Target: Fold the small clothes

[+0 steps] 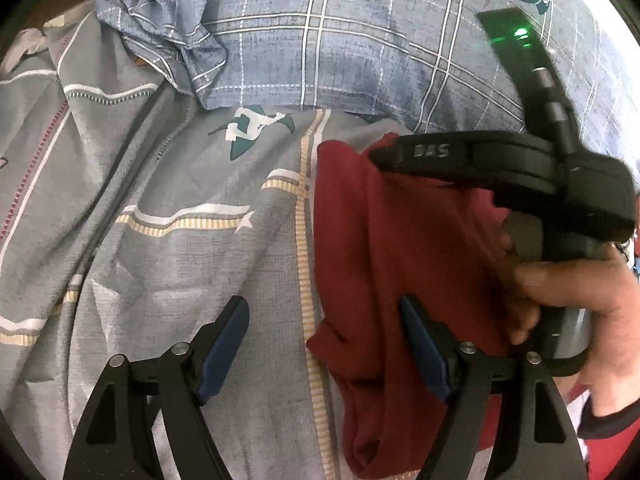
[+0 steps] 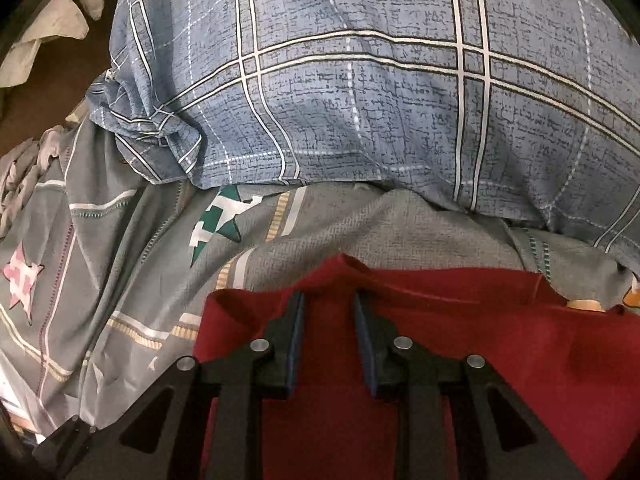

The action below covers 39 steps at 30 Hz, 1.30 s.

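A dark red garment (image 1: 404, 248) lies on a grey patterned bedsheet (image 1: 180, 200). In the left wrist view my left gripper (image 1: 324, 312) is wide open above the garment's left edge, holding nothing. The right gripper's black body (image 1: 520, 168) reaches over the garment's upper part, held by a hand (image 1: 580, 292). In the right wrist view my right gripper (image 2: 328, 300) hovers over the red garment (image 2: 500, 332) near its far edge, jaws a narrow gap apart. No cloth is seen pinched between them.
A blue plaid pillow (image 2: 360, 92) lies just beyond the garment, also in the left wrist view (image 1: 360, 40). The grey sheet (image 2: 100, 260) spreads to the left with creases. Pale crumpled cloth (image 2: 48, 32) sits at the far left corner.
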{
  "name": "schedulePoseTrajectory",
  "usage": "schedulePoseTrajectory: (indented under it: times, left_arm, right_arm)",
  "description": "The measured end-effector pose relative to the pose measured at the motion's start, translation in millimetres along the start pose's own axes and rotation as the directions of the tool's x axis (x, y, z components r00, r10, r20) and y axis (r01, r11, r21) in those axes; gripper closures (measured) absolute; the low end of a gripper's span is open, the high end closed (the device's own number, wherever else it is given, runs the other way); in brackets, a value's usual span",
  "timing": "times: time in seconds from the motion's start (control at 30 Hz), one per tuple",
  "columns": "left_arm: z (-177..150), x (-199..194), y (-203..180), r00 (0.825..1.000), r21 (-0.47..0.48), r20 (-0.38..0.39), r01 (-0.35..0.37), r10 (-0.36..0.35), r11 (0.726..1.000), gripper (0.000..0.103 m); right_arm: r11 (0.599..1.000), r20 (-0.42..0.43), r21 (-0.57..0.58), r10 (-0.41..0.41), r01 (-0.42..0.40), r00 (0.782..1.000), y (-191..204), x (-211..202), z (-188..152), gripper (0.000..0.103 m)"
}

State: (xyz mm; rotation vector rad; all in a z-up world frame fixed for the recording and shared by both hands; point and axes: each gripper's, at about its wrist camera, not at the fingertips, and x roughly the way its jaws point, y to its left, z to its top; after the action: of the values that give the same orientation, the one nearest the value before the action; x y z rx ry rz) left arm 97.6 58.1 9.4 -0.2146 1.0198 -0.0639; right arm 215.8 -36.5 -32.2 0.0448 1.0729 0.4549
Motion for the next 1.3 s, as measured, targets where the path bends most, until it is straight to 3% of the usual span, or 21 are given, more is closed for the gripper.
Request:
schedulePoseTrajectory:
  times: [0.13,0.27,0.47,0.67,0.73,0.8,1.07,1.23,1.3]
  left_arm:
    - [1,0,1,1.000,-0.006,-0.003,0.007,-0.007,1.000,0.023]
    - [1,2,4,1.000,-0.026,-0.005,0.007,-0.008,1.000,0.019]
    - [1,2,2,1.000,-0.019,-0.007,0.004,-0.004,1.000,0.019]
    - [1,1,2,1.000,-0.016,-0.007,0.004,-0.004,1.000,0.019]
    - [1,1,3,1.000,-0.018,-0.006,0.003,-0.003,1.000,0.019]
    - [0,1,3,1.000,-0.025,-0.008,0.004,-0.004,1.000,0.020]
    - [-16,-14,9,0.997,-0.057,-0.030,0.067,-0.069,0.996,0.020]
    - [-14,-14,11,0.997,-0.070,-0.029,0.063,-0.065,0.996,0.019]
    - [-13,-13,12,0.997,-0.081,-0.028,0.069,-0.071,0.994,0.019]
  right_arm:
    - [1.000,-0.014,-0.001,0.013,-0.013,1.000,-6,-17,0,0.076]
    - [1.000,0.039,-0.009,0.015,-0.015,0.999,-7,-32,1,0.073]
    - [1.000,0.015,0.011,0.006,-0.007,1.000,-1,-1,-1,0.072]
    - [0.999,-0.010,0.037,0.030,-0.029,1.000,-8,-7,2,0.071]
    - [0.998,-0.001,0.055,0.035,-0.035,0.999,-13,-20,-1,0.065]
    - [0.997,0.023,0.065,0.051,-0.052,0.998,-16,-33,-6,0.050]
    - [0.995,-0.016,0.015,0.095,-0.095,0.995,10,-50,-21,0.027]
    - [0.995,-0.067,-0.072,0.062,-0.067,0.996,40,-30,-11,0.025]
    - [0.992,-0.067,-0.128,0.003,-0.012,0.998,51,-20,-7,0.025]
